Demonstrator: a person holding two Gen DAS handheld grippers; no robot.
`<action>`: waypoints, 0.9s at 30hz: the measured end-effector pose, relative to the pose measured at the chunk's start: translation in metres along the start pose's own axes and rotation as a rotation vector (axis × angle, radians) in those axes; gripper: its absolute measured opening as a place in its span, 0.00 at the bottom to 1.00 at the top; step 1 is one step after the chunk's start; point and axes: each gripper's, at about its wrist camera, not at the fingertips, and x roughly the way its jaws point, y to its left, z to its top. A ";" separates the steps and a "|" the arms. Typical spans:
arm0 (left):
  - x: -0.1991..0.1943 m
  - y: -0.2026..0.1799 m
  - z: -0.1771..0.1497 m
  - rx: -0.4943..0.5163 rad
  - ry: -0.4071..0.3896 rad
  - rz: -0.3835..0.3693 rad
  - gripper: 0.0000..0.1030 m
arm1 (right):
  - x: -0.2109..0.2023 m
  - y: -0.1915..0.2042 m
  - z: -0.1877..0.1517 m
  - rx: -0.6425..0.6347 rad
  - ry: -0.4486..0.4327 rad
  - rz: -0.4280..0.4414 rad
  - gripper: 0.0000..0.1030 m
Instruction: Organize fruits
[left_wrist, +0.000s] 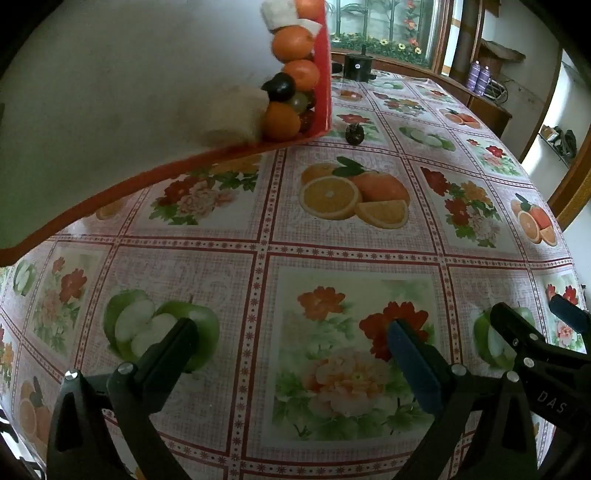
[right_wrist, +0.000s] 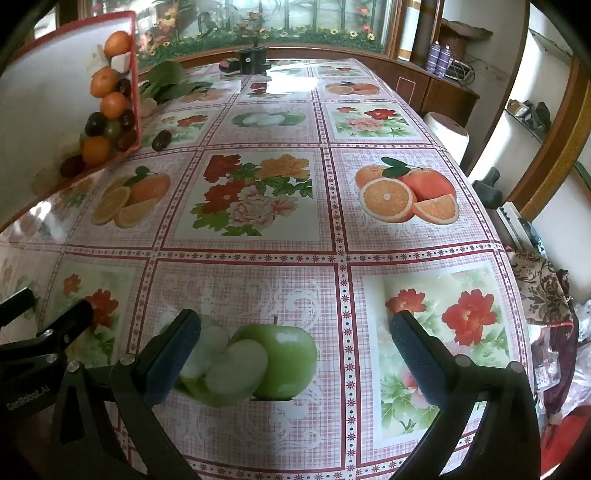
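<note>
A white tray with a red rim (left_wrist: 236, 149) (right_wrist: 135, 66) stands at the far left of the table. Along its right edge lie several oranges (left_wrist: 292, 42) (right_wrist: 104, 82), dark plums (left_wrist: 280, 86) (right_wrist: 95, 123), a green grape (left_wrist: 298, 101) and white fruit pieces (left_wrist: 279, 13). One dark fruit (left_wrist: 354, 134) (right_wrist: 161, 140) lies on the tablecloth just outside the tray. My left gripper (left_wrist: 291, 332) is open and empty, low over the table's near side. My right gripper (right_wrist: 295, 325) is open and empty beside it; its fingers (left_wrist: 517, 325) show in the left wrist view.
The table carries a fruit-and-flower tablecloth (right_wrist: 258, 192). Leafy greens (right_wrist: 166, 79) lie behind the tray. A black device (left_wrist: 356, 66) (right_wrist: 253, 59) stands at the far edge. A white roll (right_wrist: 448, 131) and clutter stand off the table's right side.
</note>
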 end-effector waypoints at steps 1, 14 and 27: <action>0.000 0.000 0.000 0.000 0.000 0.000 1.00 | 0.000 0.000 0.000 0.000 0.000 0.000 1.00; 0.000 0.000 0.000 0.000 0.001 0.000 1.00 | 0.000 0.000 0.000 0.000 0.001 0.000 1.00; 0.000 -0.001 -0.001 0.000 0.001 0.000 1.00 | 0.001 0.000 0.001 -0.001 0.000 -0.001 1.00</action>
